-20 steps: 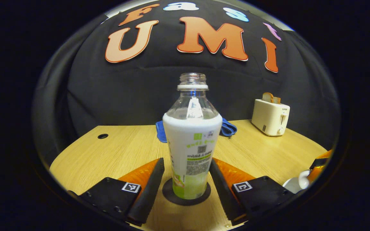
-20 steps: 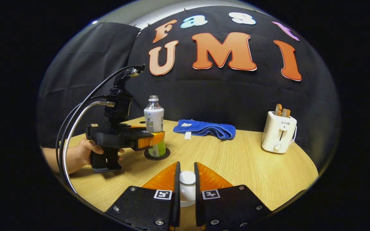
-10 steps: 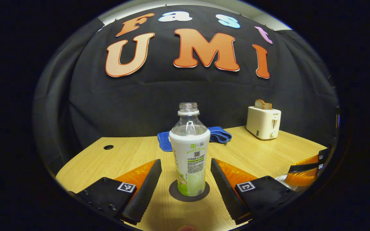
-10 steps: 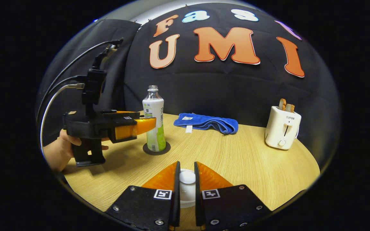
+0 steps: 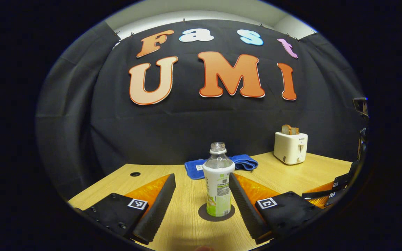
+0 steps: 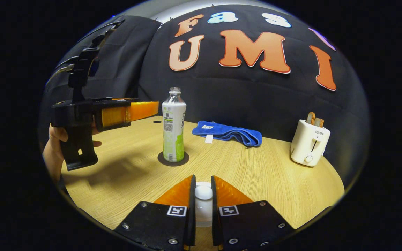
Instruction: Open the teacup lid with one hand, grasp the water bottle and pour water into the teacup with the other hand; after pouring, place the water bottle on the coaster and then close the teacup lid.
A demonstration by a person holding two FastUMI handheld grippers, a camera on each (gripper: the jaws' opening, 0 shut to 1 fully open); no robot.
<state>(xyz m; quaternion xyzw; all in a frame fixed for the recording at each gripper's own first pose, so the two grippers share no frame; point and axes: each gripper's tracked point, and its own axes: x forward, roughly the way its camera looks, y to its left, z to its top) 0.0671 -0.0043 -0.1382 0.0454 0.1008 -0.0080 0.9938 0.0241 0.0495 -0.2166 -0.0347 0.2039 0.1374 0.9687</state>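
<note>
On the wooden table, the uncapped water bottle stands upright on the dark coaster. The left tongs gape wide, clear of it. The right tongs pinch the white teacup lid's knob.

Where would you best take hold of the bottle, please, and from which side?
Grip the bottle around its straight labelled body, below the tapering shoulder. It stands upright on the coaster, so come in level from the left gripper's side, one finger on each side; they are open and already in line with it.
</note>
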